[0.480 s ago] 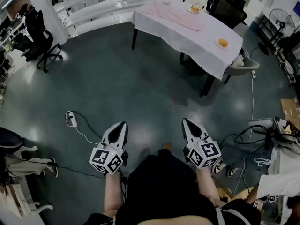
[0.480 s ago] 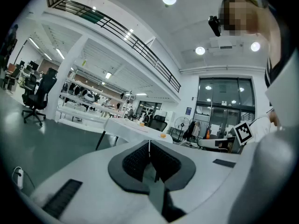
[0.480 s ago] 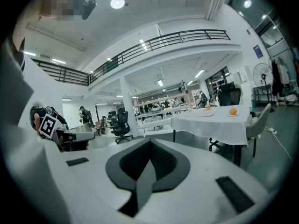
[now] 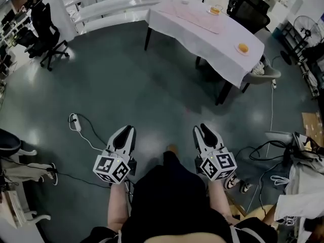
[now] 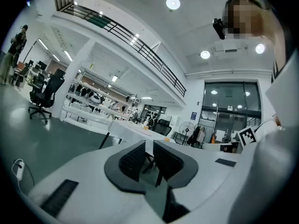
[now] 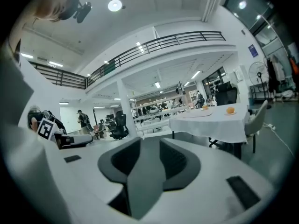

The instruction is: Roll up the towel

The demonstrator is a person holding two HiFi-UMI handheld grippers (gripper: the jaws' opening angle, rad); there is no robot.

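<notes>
Well short of the one table (image 4: 228, 40): left hand-held gripper (image 4: 127, 130) nearly pressed together, right hand-held gripper (image 4: 201, 130) slightly spread, both empty. One towel (image 4: 195, 16) lies flat on the table.

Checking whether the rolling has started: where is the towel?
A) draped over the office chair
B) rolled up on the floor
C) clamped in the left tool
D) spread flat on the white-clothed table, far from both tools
D: the towel lies spread flat on the table, while the left tool and right tool are over the floor, with nothing between their jaws.
</notes>
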